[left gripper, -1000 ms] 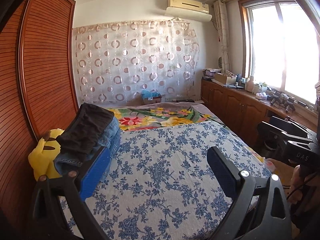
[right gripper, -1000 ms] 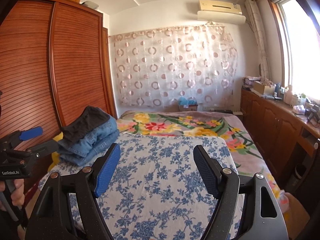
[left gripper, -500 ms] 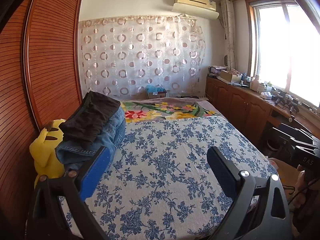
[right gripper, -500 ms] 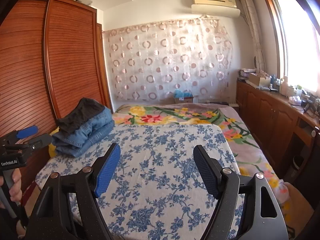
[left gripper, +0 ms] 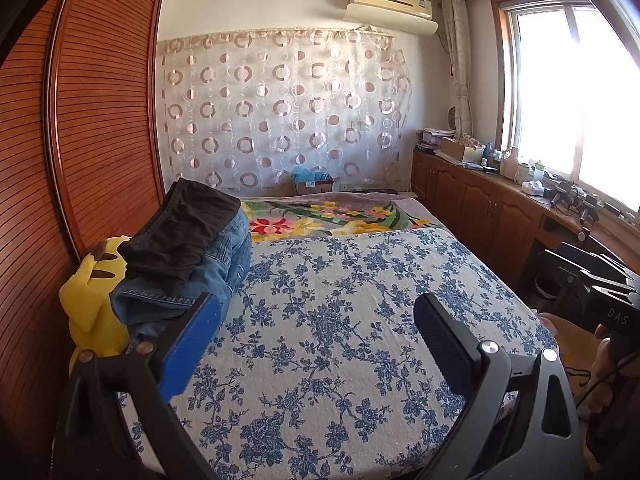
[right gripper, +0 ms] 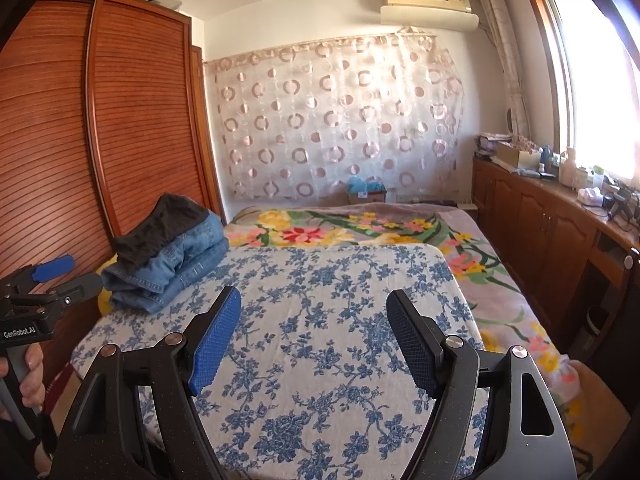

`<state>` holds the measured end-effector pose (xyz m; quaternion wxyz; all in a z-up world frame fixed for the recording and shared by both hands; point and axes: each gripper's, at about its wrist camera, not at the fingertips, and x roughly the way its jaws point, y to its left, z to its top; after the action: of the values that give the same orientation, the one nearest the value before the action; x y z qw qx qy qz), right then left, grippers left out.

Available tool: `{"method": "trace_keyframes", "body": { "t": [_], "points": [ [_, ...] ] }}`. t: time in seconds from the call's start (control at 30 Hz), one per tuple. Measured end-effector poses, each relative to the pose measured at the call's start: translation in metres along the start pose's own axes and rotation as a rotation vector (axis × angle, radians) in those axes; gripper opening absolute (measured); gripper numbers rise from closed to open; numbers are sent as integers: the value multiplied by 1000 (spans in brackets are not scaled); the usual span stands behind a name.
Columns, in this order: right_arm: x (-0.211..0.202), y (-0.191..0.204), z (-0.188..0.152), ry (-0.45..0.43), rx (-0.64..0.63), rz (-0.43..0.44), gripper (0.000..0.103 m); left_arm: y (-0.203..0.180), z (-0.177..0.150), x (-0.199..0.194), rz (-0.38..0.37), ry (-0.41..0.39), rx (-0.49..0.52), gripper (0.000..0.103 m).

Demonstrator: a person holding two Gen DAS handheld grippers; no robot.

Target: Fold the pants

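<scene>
Two views show the same bed. From the left wrist, the left tool (left gripper: 316, 326) stands wide open over the blue-flowered bedspread (left gripper: 340, 320), gripping nothing; folded pants (left gripper: 188, 256) are stacked at the bed's left edge, against a yellow plush toy (left gripper: 90, 300). From the right wrist, the right tool (right gripper: 314, 338) is likewise spread and empty, the pants (right gripper: 168, 264) lying well left of it beside the wardrobe (right gripper: 120, 120).

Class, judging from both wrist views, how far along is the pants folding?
Done: folded dark pants top folded jeans stacked at the bed's edge. In hand: nothing; the left claw and right claw are open. Left: no unfolded pants visible.
</scene>
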<state>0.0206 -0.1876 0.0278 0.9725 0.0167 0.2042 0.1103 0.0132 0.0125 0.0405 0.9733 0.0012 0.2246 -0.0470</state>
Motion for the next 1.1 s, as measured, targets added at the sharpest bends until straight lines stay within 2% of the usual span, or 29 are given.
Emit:
{"method": "trace_keyframes", "body": {
  "t": [1.1],
  "points": [
    [1,1,0,2,2,4,77,-8,4,-5,-6,-3,11,98]
  ]
}}
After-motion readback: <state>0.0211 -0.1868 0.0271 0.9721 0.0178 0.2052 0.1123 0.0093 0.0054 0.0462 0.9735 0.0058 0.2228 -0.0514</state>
